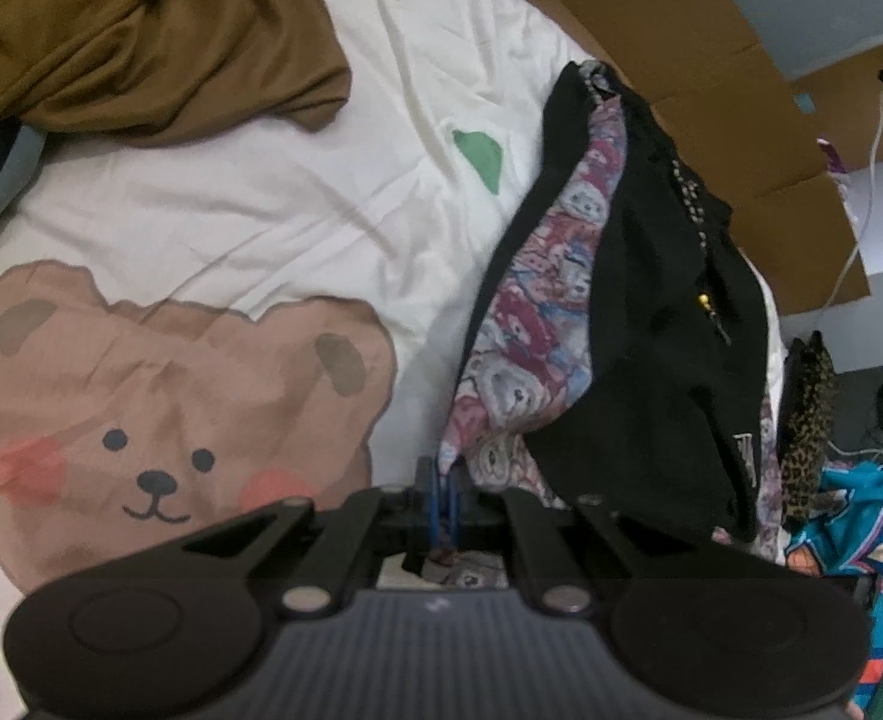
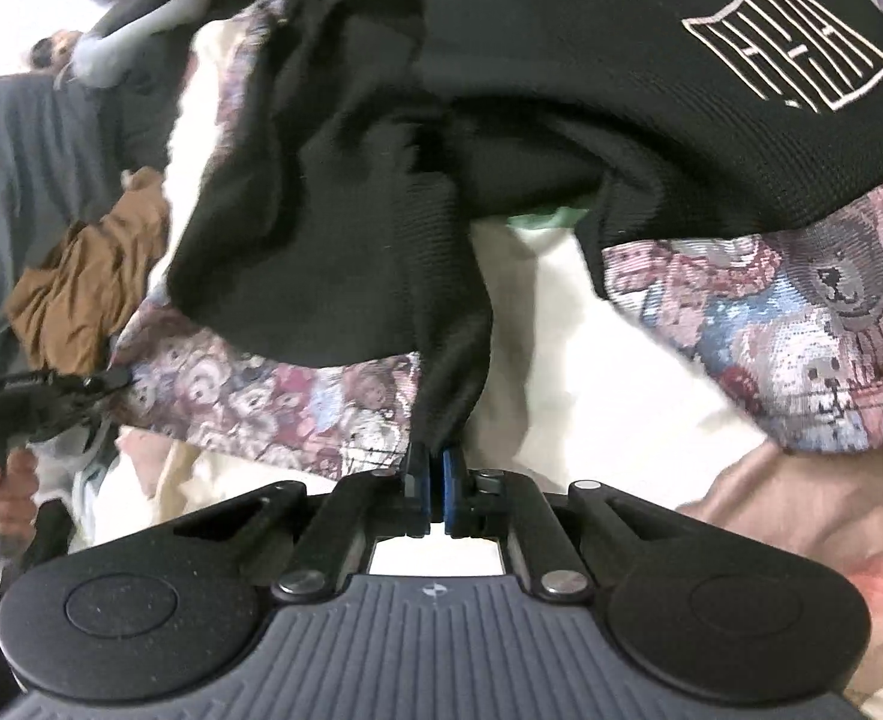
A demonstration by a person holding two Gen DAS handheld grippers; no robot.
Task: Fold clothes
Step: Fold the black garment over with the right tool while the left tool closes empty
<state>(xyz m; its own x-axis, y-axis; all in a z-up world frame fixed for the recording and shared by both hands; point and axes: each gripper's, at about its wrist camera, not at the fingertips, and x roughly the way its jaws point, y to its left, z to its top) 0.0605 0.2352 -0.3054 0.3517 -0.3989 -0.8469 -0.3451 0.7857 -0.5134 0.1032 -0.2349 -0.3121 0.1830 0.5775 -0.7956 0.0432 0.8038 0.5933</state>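
Two fabrics made up the jacket (image 1: 639, 324) you were folding: a black knit outer with a boxed white emblem, and a bear-patterned woven panel in pink, blue and grey along its edges. It lay bunched on the white bedsheet (image 1: 297, 180), beside the big brown bear face printed there, with a brown garment (image 1: 141, 36) heaped farther off. Your left gripper (image 1: 444, 501) had its jaws closed on the patterned hem, the cloth running up and away from the blue pads. Your right gripper (image 2: 434, 483) had its jaws clamped on a black fold of the same jacket, which rose straight from the pads. Both tools pointed steeply down at the bed. In the right wrist view your left hand (image 2: 6, 483) gripped its handle at the frame's left edge.
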